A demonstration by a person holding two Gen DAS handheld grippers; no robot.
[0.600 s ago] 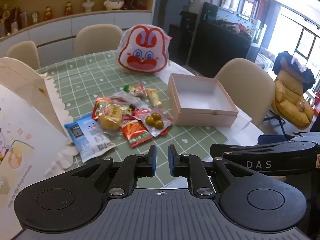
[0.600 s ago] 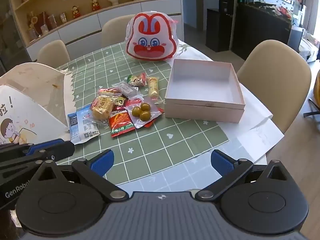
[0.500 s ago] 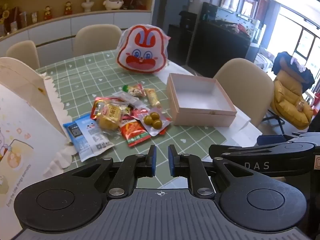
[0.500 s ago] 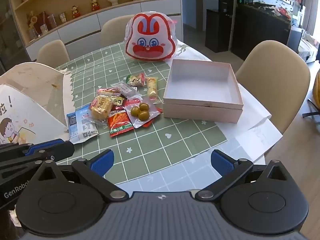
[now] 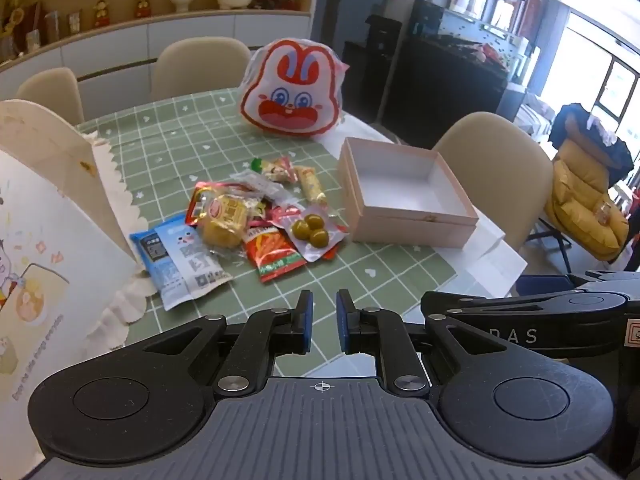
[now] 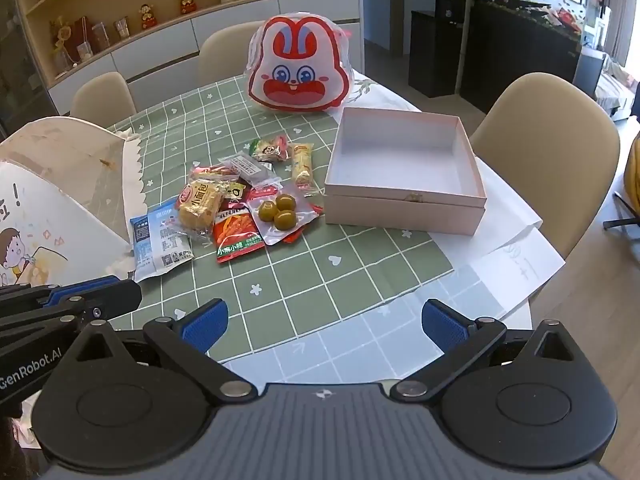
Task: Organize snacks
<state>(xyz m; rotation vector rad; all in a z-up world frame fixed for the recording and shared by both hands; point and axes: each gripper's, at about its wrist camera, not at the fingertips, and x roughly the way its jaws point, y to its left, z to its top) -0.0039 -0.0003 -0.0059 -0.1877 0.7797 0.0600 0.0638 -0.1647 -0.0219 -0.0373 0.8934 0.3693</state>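
Several snack packets lie in a pile on the green checked tablecloth (image 5: 352, 268): a blue packet (image 5: 182, 258), a yellow cake packet (image 5: 226, 220), a red packet (image 5: 274, 254), a clear pack of green plums (image 5: 314, 230). The same pile shows in the right wrist view, with the plum pack (image 6: 278, 212) at its near right. An open, empty pink box (image 5: 404, 196) (image 6: 404, 178) stands right of the pile. My left gripper (image 5: 323, 322) is nearly shut and empty, above the near table edge. My right gripper (image 6: 324, 326) is open and empty, also at the near edge.
A red and white rabbit bag (image 5: 294, 90) (image 6: 300, 70) stands behind the snacks. A large white paper bag (image 5: 44, 216) lies at the left. White paper (image 6: 516, 248) lies under and right of the box. Beige chairs (image 6: 548, 148) ring the table.
Both grippers have drifted slightly; the scene shifts a little in both views. Jaws are unchanged and nothing on the table has moved.
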